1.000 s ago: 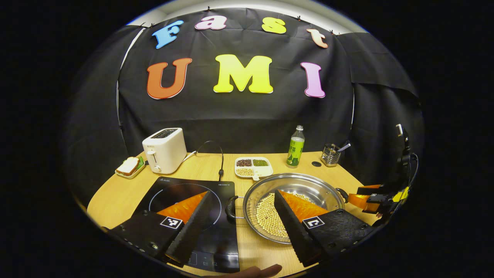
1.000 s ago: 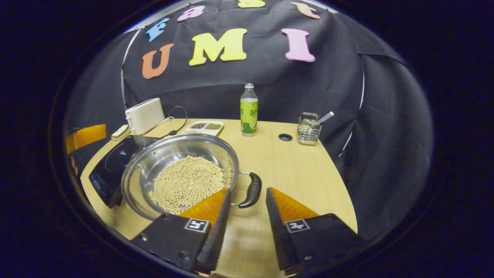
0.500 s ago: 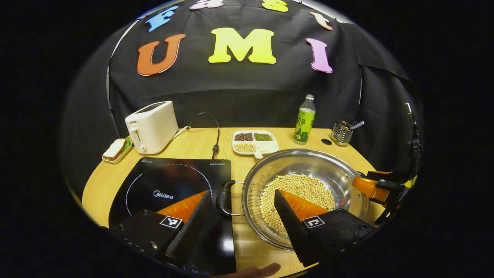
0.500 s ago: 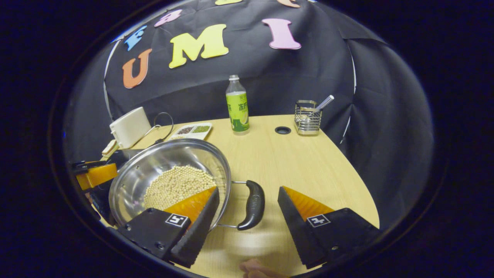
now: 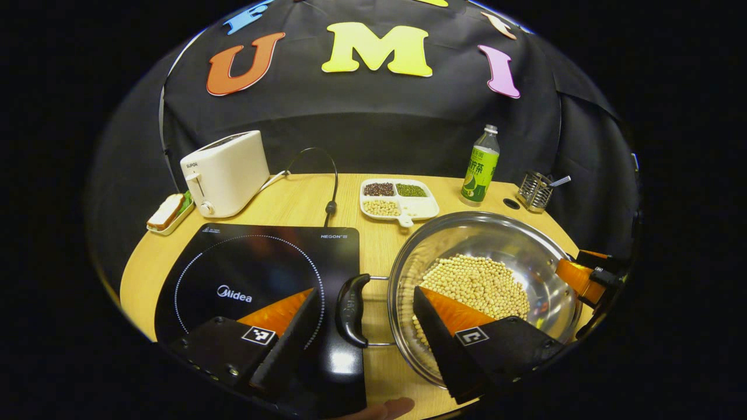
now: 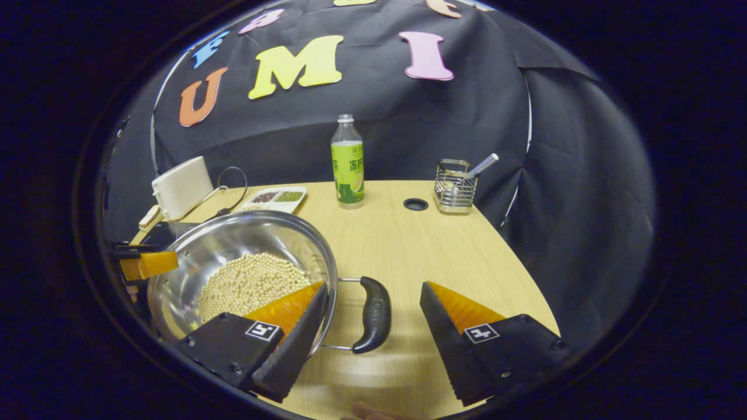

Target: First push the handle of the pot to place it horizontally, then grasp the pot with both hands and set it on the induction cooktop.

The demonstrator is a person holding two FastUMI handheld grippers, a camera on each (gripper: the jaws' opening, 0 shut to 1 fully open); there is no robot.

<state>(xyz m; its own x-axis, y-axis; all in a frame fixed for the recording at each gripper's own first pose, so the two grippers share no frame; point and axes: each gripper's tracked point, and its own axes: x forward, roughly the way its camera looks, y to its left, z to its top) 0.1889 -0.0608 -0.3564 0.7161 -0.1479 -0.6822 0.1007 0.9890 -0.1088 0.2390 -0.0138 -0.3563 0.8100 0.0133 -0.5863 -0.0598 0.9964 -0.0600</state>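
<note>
Wooden tabletop (image 6: 408, 245) under both grippers, black cloth wall beyond.

Left gripper (image 5: 366, 291): spread wide, nothing held. Straddled the pot's left handle (image 5: 352, 309), with the black grip between the fingertips and apparently touching neither. Right gripper (image 6: 373, 286): equally wide, equally empty, set the same way about the right handle (image 6: 373, 315).

Steel pot (image 5: 467, 233), soybeans (image 5: 478, 283) in its bottom, rested on the table ahead and to the right of the left gripper, and ahead and to the left of the right one. Induction cooktop (image 5: 257, 262) lay ahead-left of the left gripper, partly under its left finger, with the left handle at its right-hand edge.

Key relation: each handle ran near-to-far, parallel with the fingers around it, so closing would pinch across the thin way. Handles pointed out to either side of the pot, so judged the levelling push finished and the two-handed grasp the step in hand. Judged neither gripper better placed: one handle apiece. Lift would then need to carry leftward, toward the left gripper's side.
</note>
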